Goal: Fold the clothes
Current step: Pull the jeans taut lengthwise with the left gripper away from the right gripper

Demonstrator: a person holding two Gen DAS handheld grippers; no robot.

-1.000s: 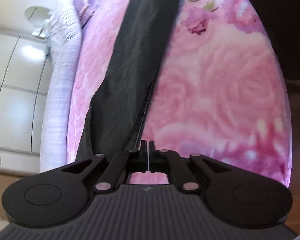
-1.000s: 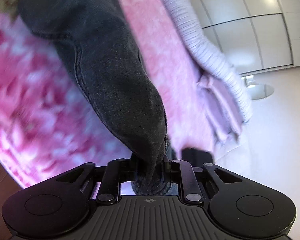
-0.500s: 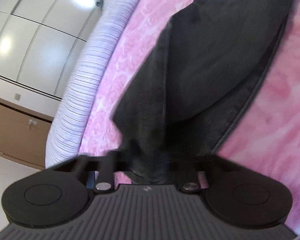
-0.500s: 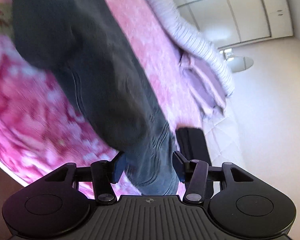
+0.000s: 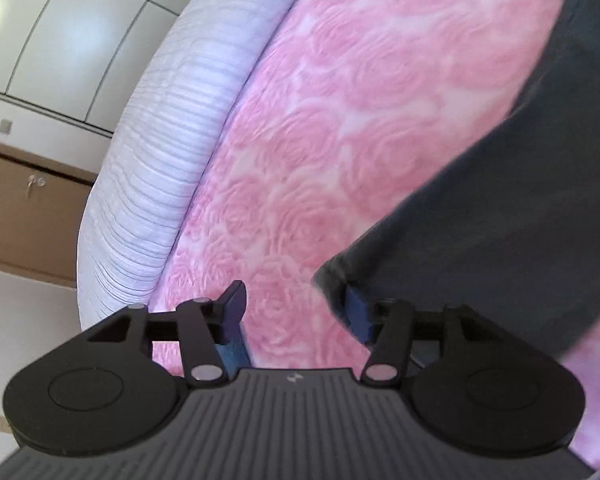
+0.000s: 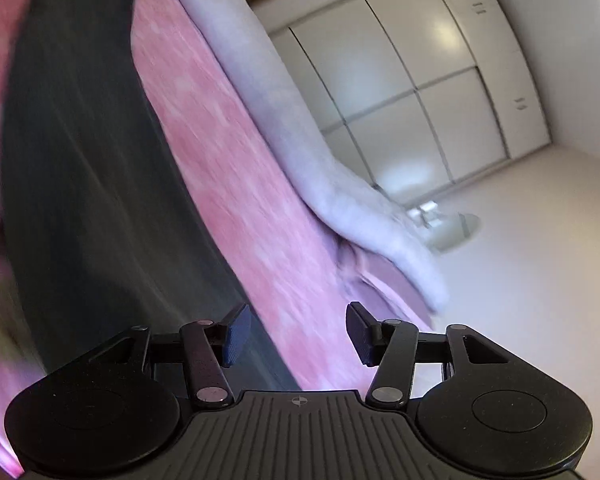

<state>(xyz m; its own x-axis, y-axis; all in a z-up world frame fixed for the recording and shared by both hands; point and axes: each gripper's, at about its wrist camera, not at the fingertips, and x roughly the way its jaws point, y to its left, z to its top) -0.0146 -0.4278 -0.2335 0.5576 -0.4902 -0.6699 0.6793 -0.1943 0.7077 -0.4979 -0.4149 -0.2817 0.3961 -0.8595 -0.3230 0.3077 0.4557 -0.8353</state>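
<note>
A dark grey garment (image 5: pixel 500 220) lies on a pink rose-patterned bed cover (image 5: pixel 320 140). In the left wrist view its near corner lies against the right finger (image 5: pixel 356 312) of my left gripper (image 5: pixel 296 312), whose jaws are wide apart and hold nothing. In the right wrist view the same garment (image 6: pixel 80 180) runs as a long dark band at the left. My right gripper (image 6: pixel 296 332) is open and empty, just right of the garment's edge over the pink cover (image 6: pixel 228 184).
A lilac ribbed bed edge (image 5: pixel 152 168) borders the pink cover, also in the right wrist view (image 6: pixel 300 140). Beyond it are white wardrobe doors (image 6: pixel 420 80), a brown cabinet (image 5: pixel 28 208) and pale floor (image 6: pixel 520 260).
Both grippers have opened and let go of the dark garment, which now lies on the bed. Both have drawn back from it toward the bed's lilac edge.
</note>
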